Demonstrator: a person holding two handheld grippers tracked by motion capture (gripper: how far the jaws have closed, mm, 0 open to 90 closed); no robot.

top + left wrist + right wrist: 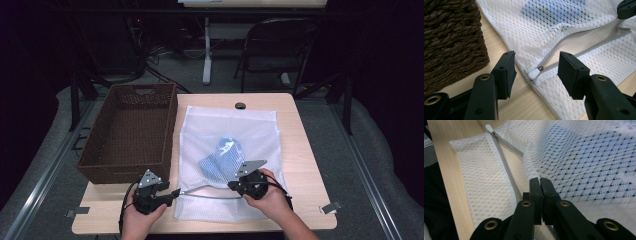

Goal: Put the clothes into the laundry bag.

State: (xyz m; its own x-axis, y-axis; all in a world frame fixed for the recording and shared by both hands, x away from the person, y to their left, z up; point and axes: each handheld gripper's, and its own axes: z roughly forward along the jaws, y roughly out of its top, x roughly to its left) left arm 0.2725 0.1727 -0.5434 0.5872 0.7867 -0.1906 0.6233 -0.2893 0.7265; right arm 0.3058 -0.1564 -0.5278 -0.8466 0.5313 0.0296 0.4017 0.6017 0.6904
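Dark room, black curtains at the sides, a folding chair (280, 47) and a desk leg behind, grey floor; work surface is a light wood table (305, 150). On it, a brown woven basket (131, 131) at the left, empty as far as seen, and a white mesh laundry bag (227, 155) lying flat just beside it, blue-and-white garment (222, 157) inside, seen through the mesh. The bag's grey zipper (210, 192) runs along the near edge and is open, its two tracks spread apart. The zipper pull (534, 73), a white tab, sits at the bag's left corner, between the left gripper (536, 70) jaws, which stand wide apart and touch nothing. The right gripper (540, 195) has its jaws pressed together, clamped on the upper mesh edge by the zipper track, lifting it slightly. Step in hand, as I judge: right gripper holds the bag taut while the left lines up on the pull. Next move calls for easing the left jaws forward and pinching that small tab squarely, then drawing it along the track toward the right gripper; the tab is small and lies flat, so a slip is likely.
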